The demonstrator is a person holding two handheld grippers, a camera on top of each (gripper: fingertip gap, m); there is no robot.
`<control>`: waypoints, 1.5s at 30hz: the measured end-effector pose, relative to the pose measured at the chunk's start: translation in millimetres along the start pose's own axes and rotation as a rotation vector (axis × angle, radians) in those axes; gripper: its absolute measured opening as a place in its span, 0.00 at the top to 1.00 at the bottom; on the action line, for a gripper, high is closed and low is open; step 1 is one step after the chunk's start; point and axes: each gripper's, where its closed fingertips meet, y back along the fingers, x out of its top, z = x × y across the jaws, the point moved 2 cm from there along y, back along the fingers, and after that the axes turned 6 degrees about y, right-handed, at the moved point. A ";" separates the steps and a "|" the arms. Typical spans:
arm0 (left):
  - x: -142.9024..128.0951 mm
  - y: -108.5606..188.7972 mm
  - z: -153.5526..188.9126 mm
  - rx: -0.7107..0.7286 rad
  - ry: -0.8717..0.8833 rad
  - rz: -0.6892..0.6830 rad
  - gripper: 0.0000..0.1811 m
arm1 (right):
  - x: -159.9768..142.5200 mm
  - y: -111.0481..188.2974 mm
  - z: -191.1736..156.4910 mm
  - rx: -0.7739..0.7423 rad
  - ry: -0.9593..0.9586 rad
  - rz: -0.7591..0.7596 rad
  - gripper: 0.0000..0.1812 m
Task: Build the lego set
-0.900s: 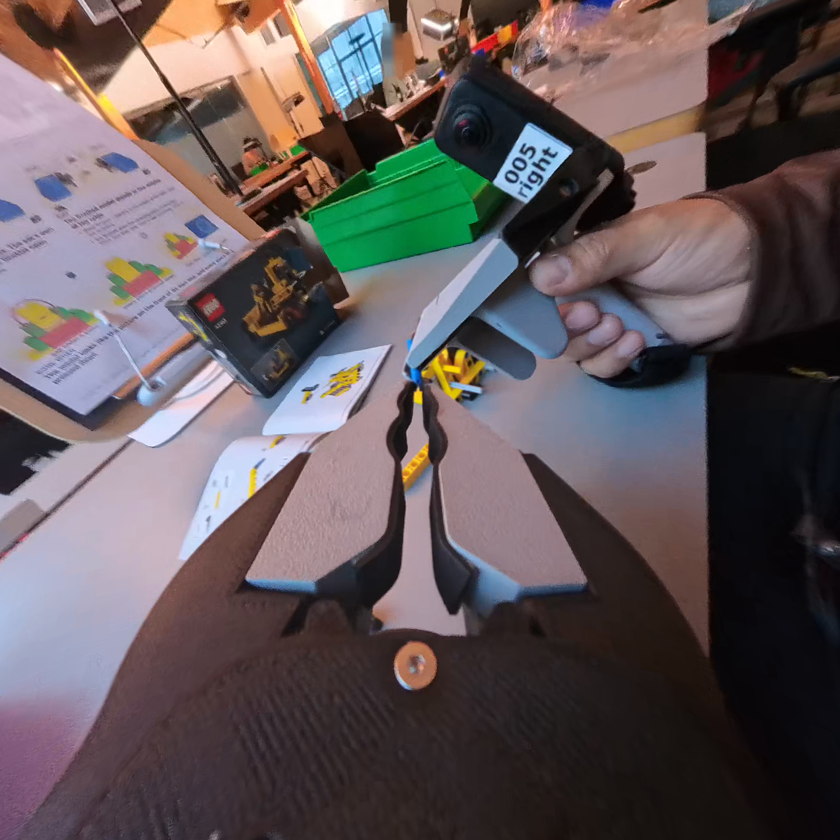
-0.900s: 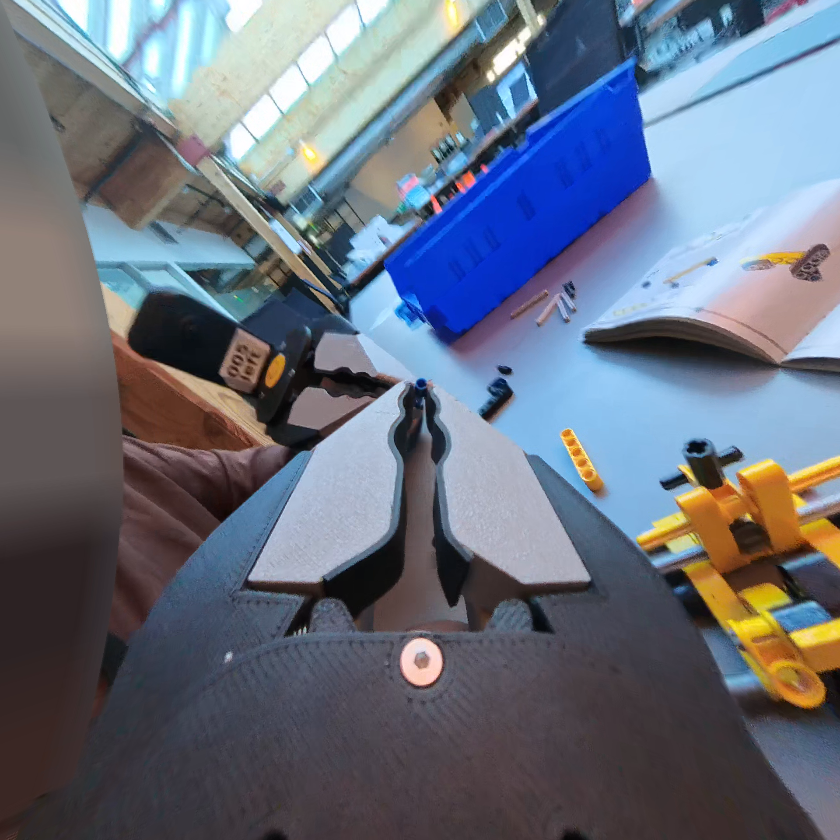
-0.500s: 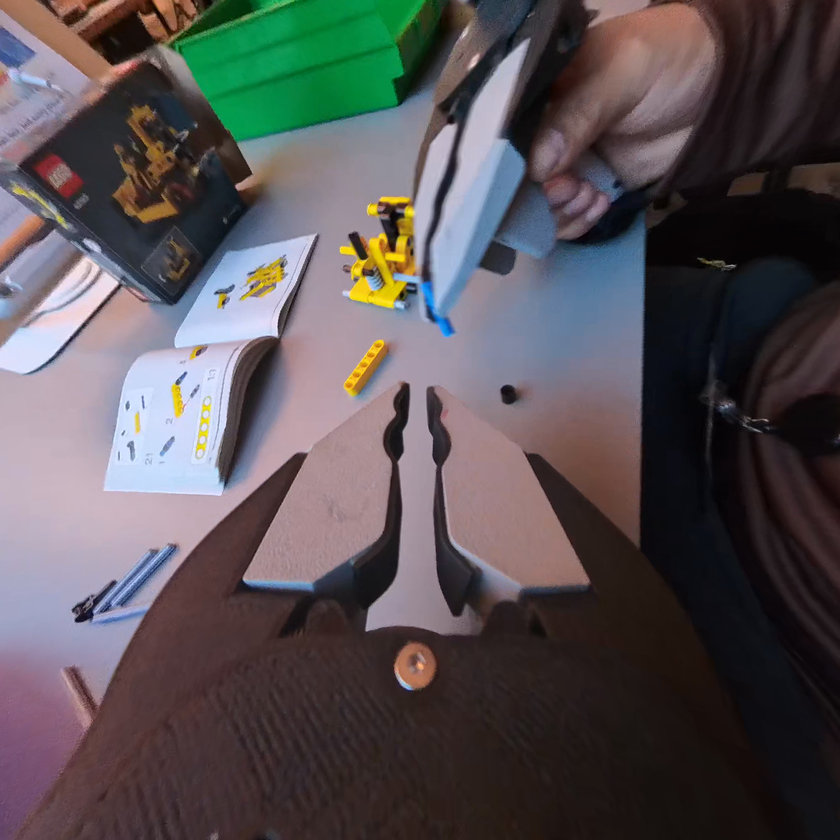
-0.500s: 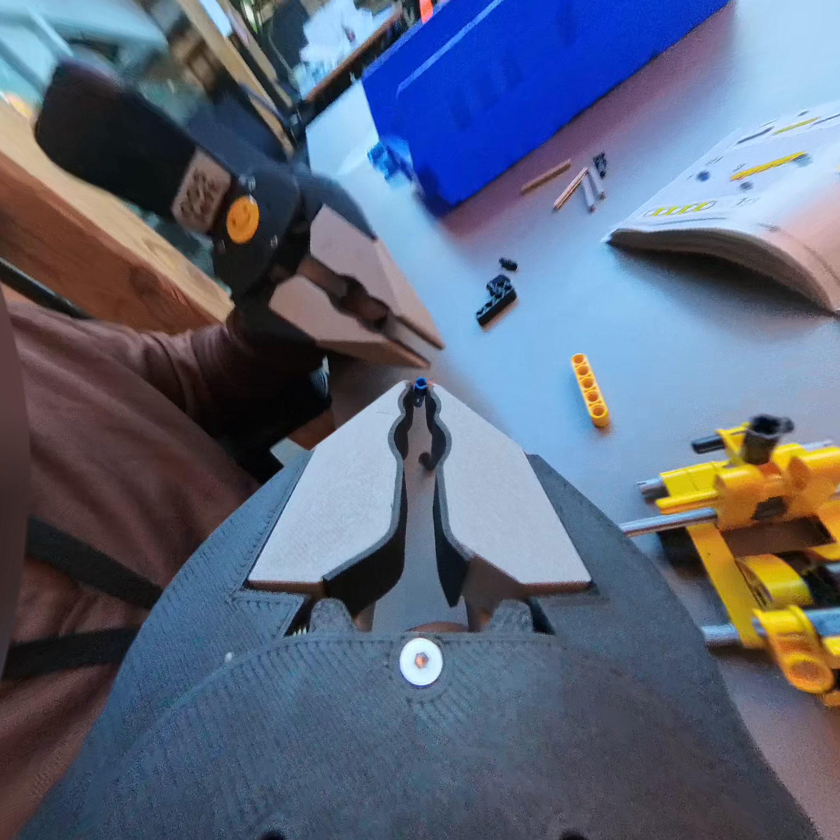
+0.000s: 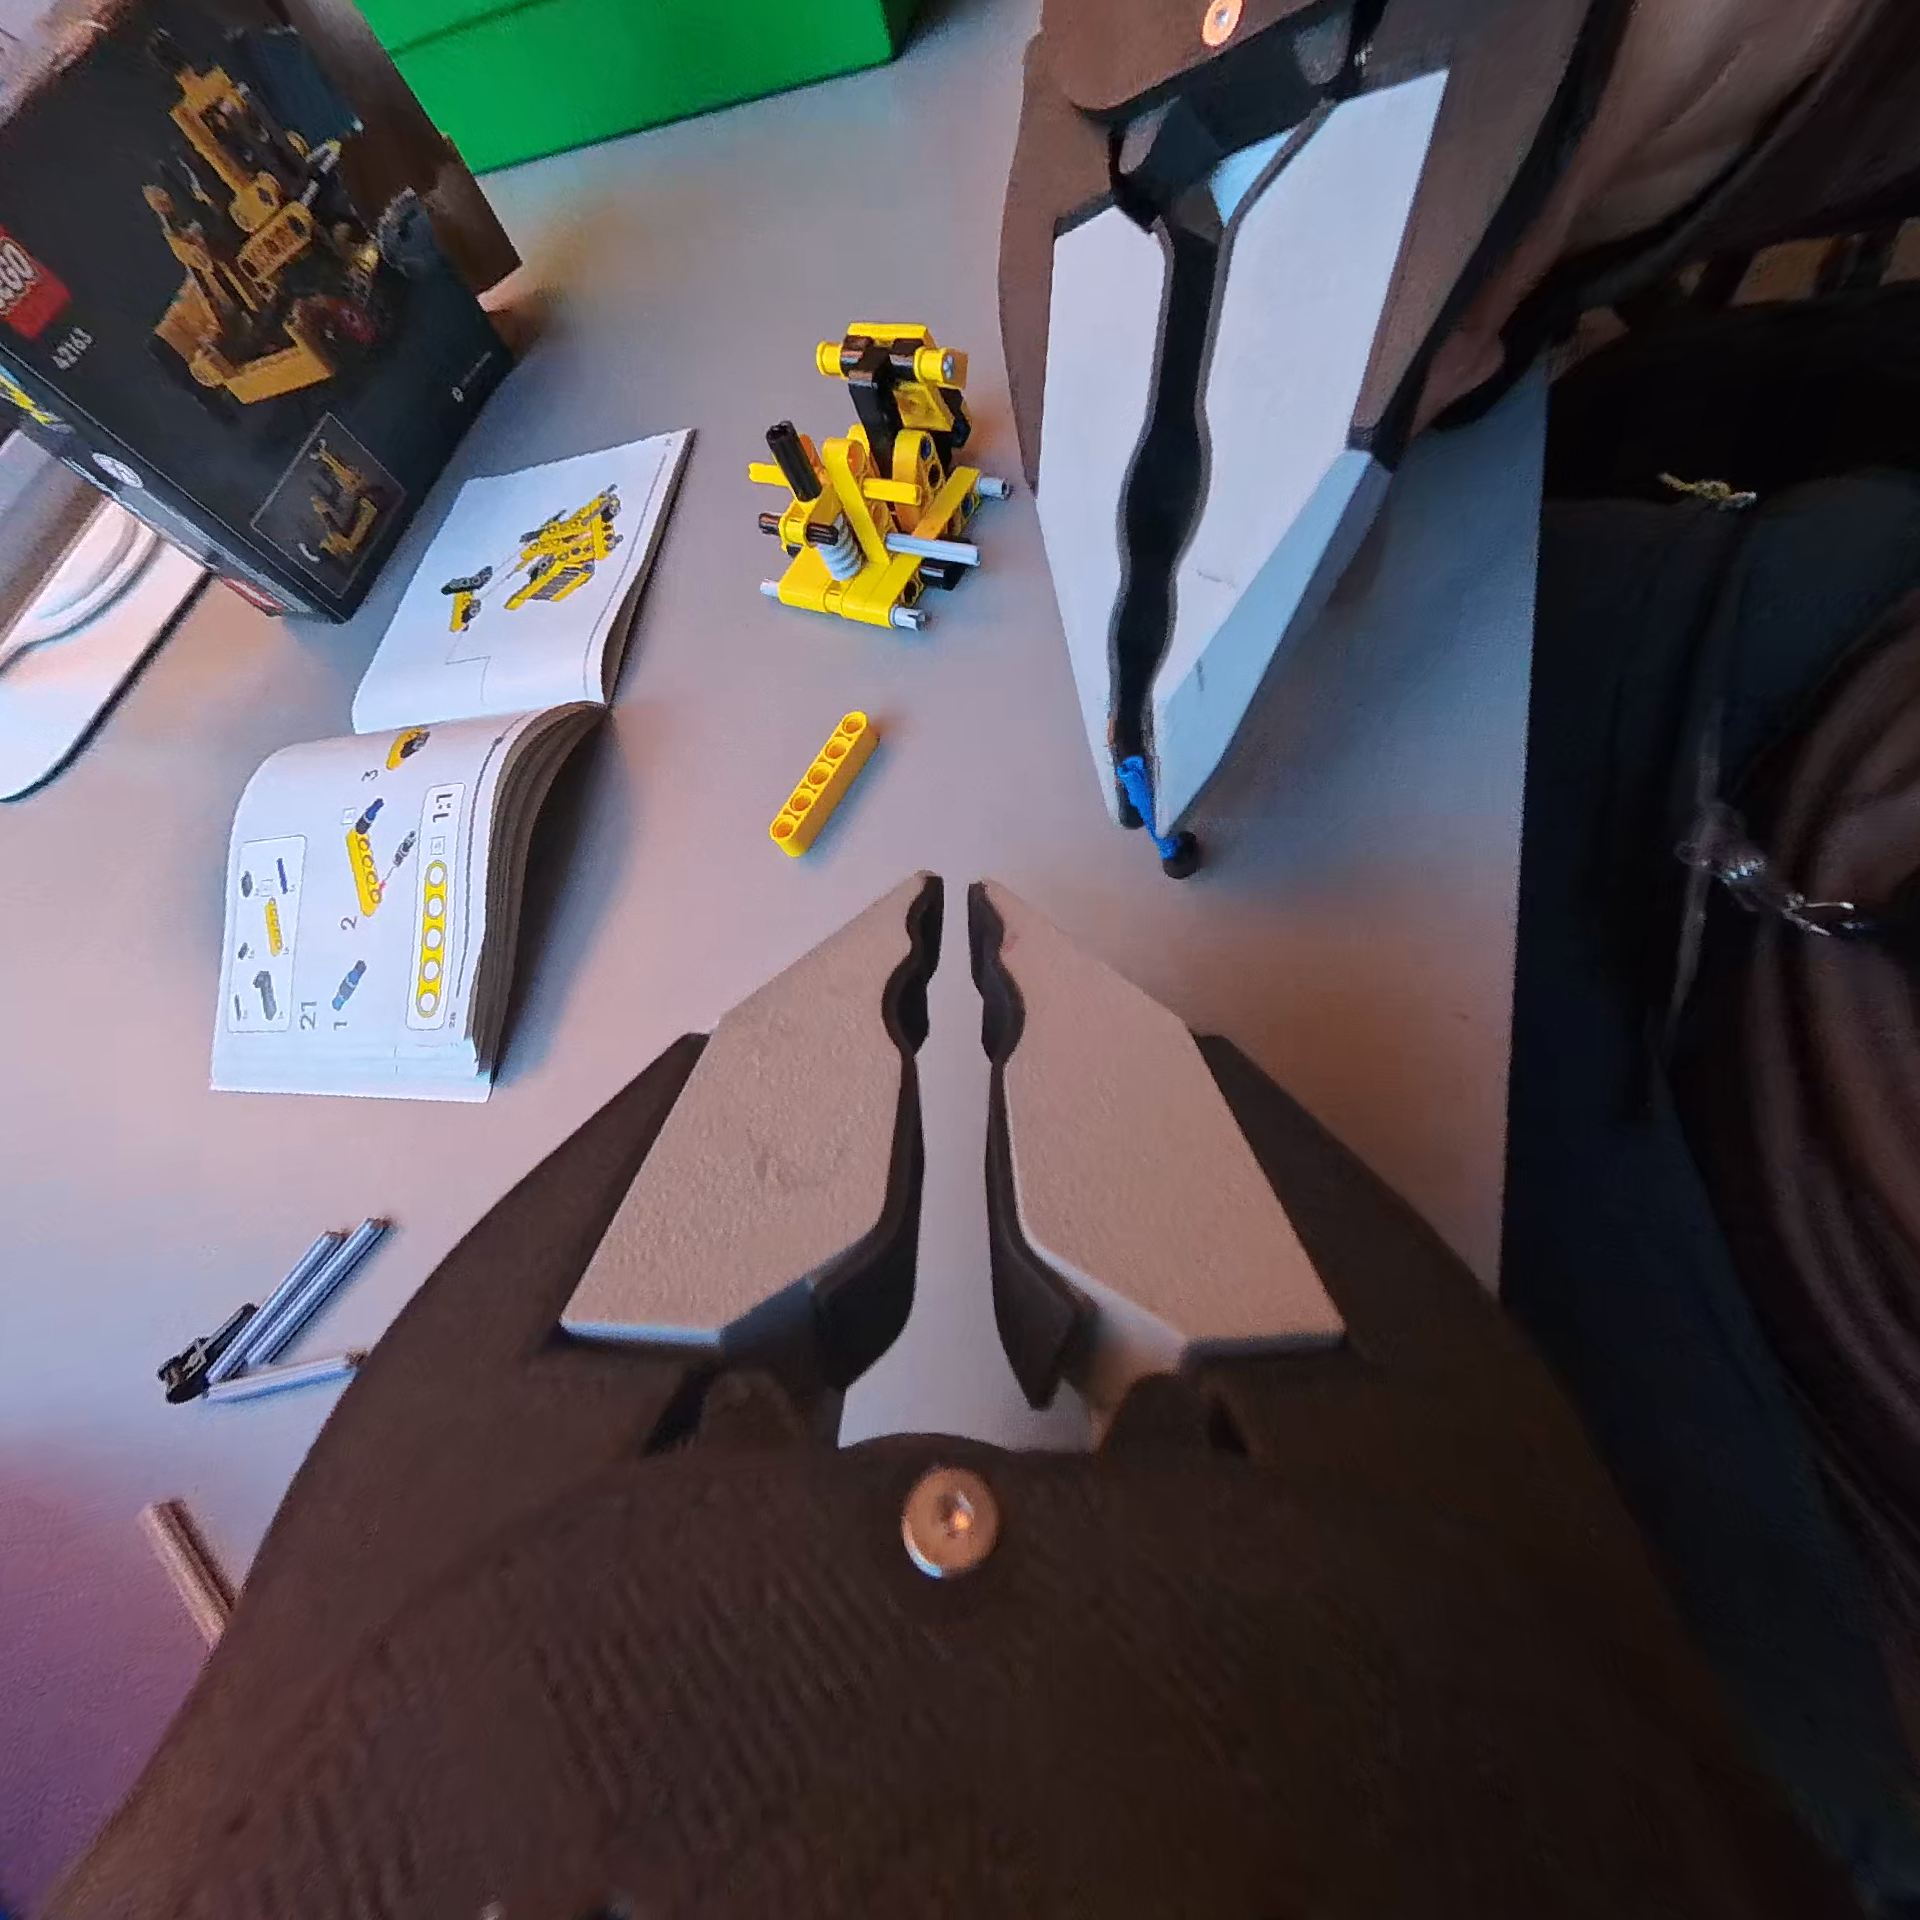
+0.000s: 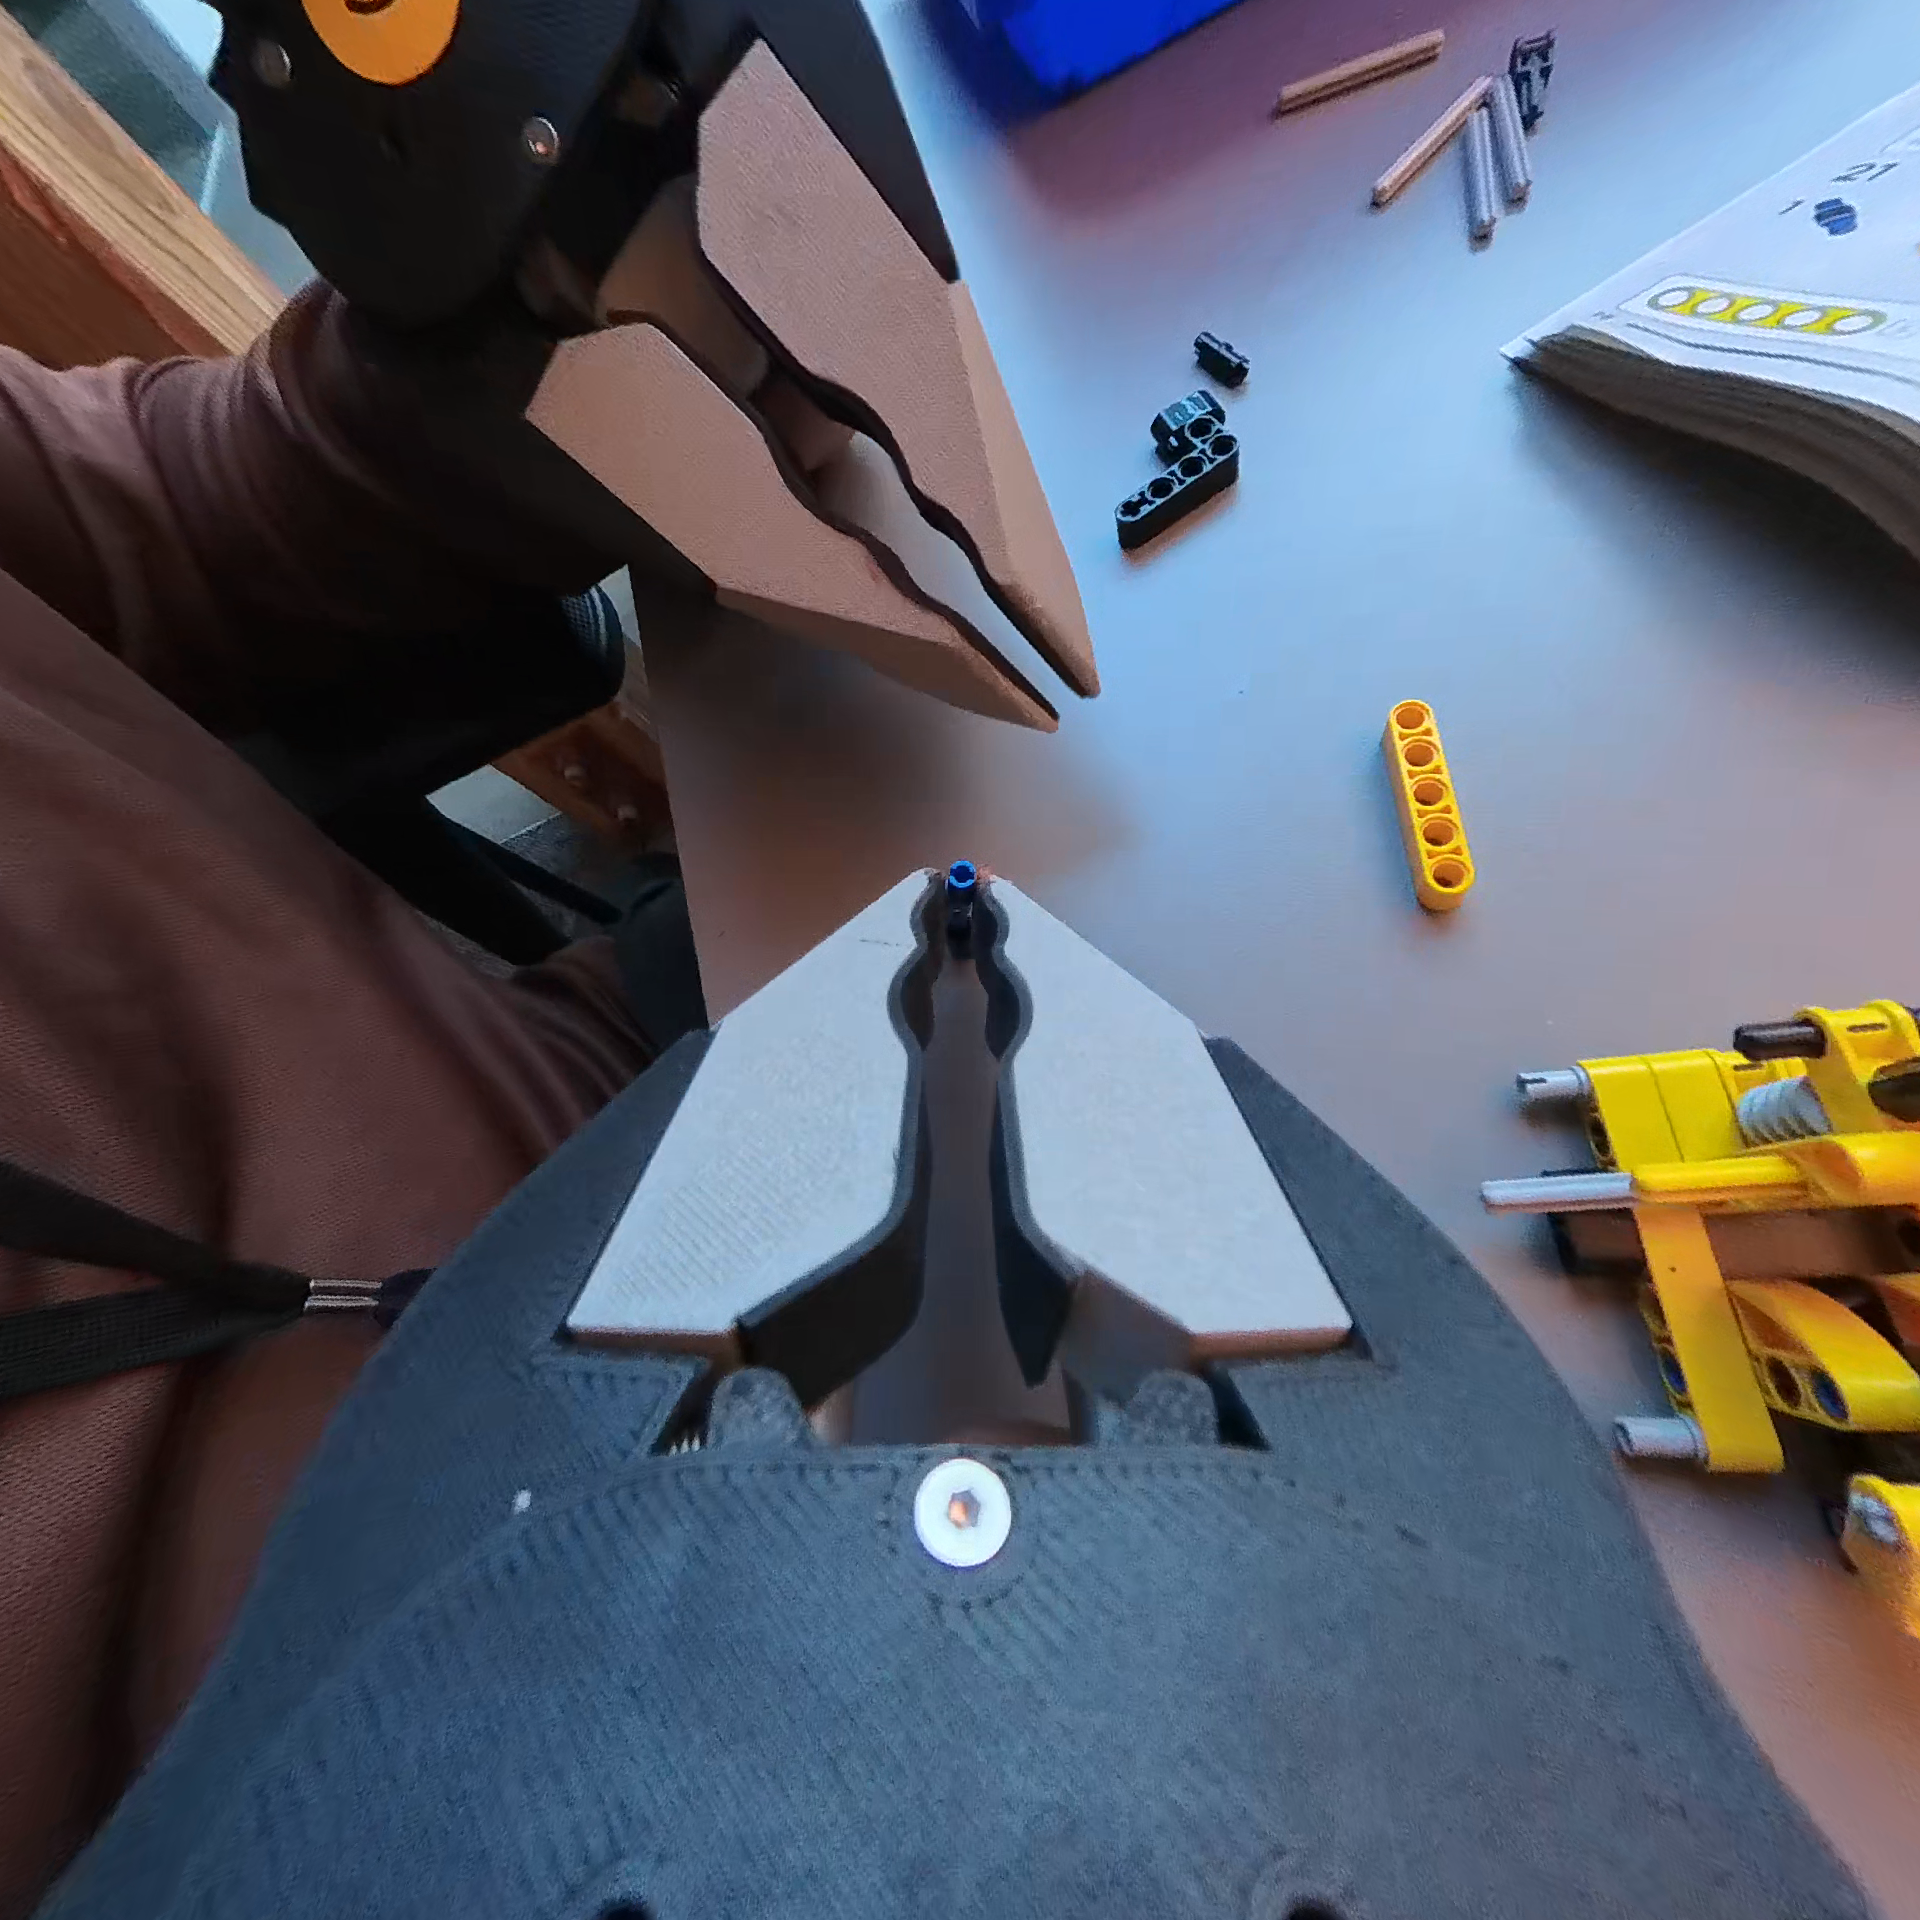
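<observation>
My right gripper (image 6: 961, 883) is shut on a small blue pin (image 6: 961, 876). In the left wrist view it (image 5: 1143, 821) points steeply down, and the pin (image 5: 1135, 781) meets a small black piece (image 5: 1179, 857) on the grey table near its right edge. My left gripper (image 5: 956, 896) is shut but for a thin slit and holds nothing. It hovers a little left of the right gripper and also shows in the right wrist view (image 6: 1070, 707). A yellow five-hole beam (image 5: 826, 784) (image 6: 1429, 805) lies between them and the partly built yellow model (image 5: 873, 488) (image 6: 1745, 1247).
An open instruction booklet (image 5: 436, 810) (image 6: 1745, 353), the set's box (image 5: 229, 312) and a green bin (image 5: 623, 62) are at left and back. Grey axles (image 5: 291, 1309) (image 6: 1491, 145), a black angled beam (image 6: 1179, 478) and a black pin (image 6: 1221, 358) lie loose. A person's lap is past the table edge (image 5: 1522, 935). Left and right tips are no more than a few centimetres apart.
Both grippers have tipped down towards the table and drawn apart. The right one has lowered the blue pin onto the small black piece. The left gripper's gap has narrowed.
</observation>
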 end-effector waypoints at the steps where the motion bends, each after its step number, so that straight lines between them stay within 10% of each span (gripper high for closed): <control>1: -0.6 -0.6 0.5 0.000 -0.006 -0.006 0.99 | -0.1 -0.2 -0.2 -0.002 0.005 -0.001 0.99; 45: 5.8 1.0 -3.0 -0.151 0.187 0.028 1.00 | -0.1 0.8 1.9 -0.045 0.085 -0.009 0.99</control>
